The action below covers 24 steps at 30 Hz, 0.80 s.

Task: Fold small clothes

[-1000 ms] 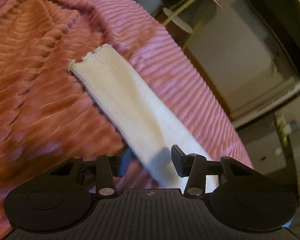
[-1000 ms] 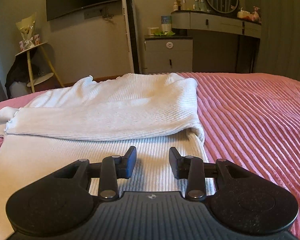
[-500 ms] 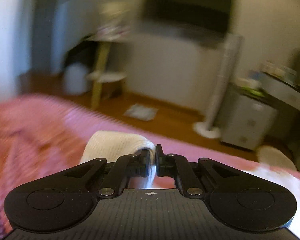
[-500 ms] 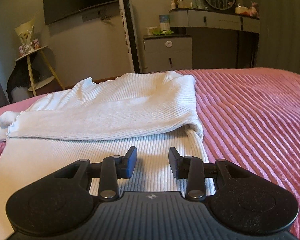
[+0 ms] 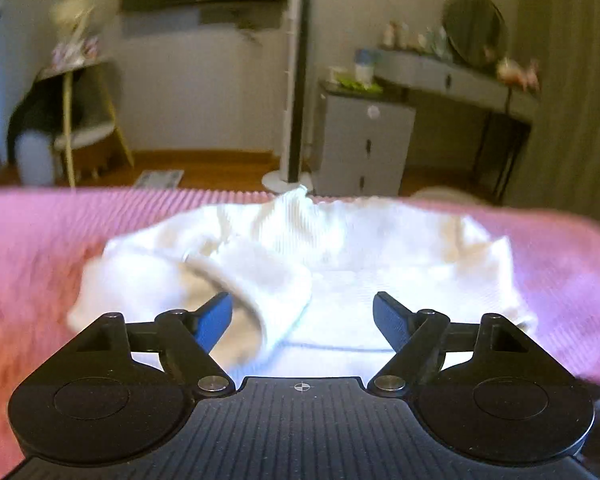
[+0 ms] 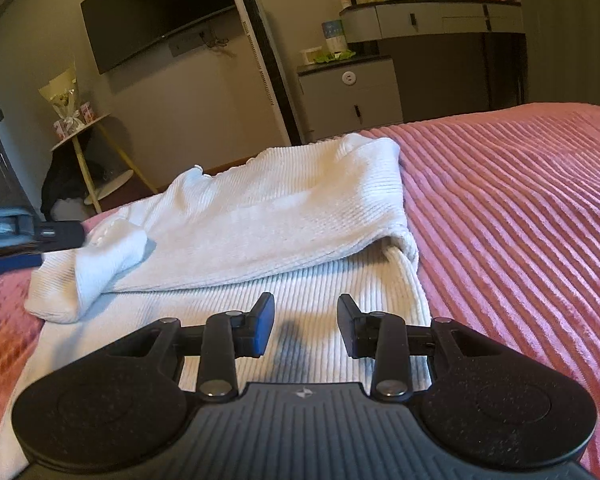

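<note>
Item: cream ribbed knit sweater [image 6: 260, 216], lying on my pink corduroy-striped bedspread [image 6: 520, 208]. Upper half folded down over the body; one sleeve [image 6: 100, 264] doubled back onto its left edge, cuff rumpled. My left claw [image 5: 302, 316] gapes wide, holding nothing, just above that sleeve. My right claw [image 6: 305, 326] parted, unladen, over the hem.

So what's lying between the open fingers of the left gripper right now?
In the left wrist view, the left gripper is open over the white sweater; its folded-in sleeve lies loose beside the left finger.
</note>
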Each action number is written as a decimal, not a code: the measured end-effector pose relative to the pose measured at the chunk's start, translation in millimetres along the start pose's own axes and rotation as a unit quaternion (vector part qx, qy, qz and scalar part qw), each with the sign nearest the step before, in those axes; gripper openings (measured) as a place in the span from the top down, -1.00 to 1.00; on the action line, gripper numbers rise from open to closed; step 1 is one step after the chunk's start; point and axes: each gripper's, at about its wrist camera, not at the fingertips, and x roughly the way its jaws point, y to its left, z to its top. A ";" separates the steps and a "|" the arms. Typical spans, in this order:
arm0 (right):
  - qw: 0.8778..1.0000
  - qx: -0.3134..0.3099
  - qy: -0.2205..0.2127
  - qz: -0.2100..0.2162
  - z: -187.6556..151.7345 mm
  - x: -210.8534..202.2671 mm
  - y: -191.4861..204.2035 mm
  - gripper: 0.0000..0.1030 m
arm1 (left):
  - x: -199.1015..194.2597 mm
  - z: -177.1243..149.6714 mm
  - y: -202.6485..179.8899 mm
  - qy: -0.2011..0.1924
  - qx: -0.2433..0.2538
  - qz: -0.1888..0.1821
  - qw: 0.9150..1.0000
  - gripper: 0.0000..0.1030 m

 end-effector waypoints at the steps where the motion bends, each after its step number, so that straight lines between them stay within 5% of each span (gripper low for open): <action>1: 1.000 0.000 0.000 0.003 -0.6 1.1 0.9 0.33 | -12.0 -3.4 6.0 -0.006 -0.037 0.007 0.999 -0.78; 5: 1.000 -0.016 0.007 0.015 -4.9 3.8 10.8 0.33 | -36.4 -10.2 37.4 -0.017 -0.104 0.062 0.993 -0.80; 10: 0.998 -0.058 0.006 0.039 1.2 5.1 43.9 0.33 | -12.6 -15.7 89.4 0.004 -0.141 0.144 0.979 -0.70; 16: 0.994 -0.076 0.001 0.082 17.6 24.3 101.3 0.32 | 9.7 -31.1 141.2 0.059 -0.216 0.155 0.962 -0.56; 24: 0.989 -0.132 0.026 0.054 22.2 70.5 174.3 0.16 | 23.3 -41.3 145.9 0.065 -0.189 0.162 0.966 -0.55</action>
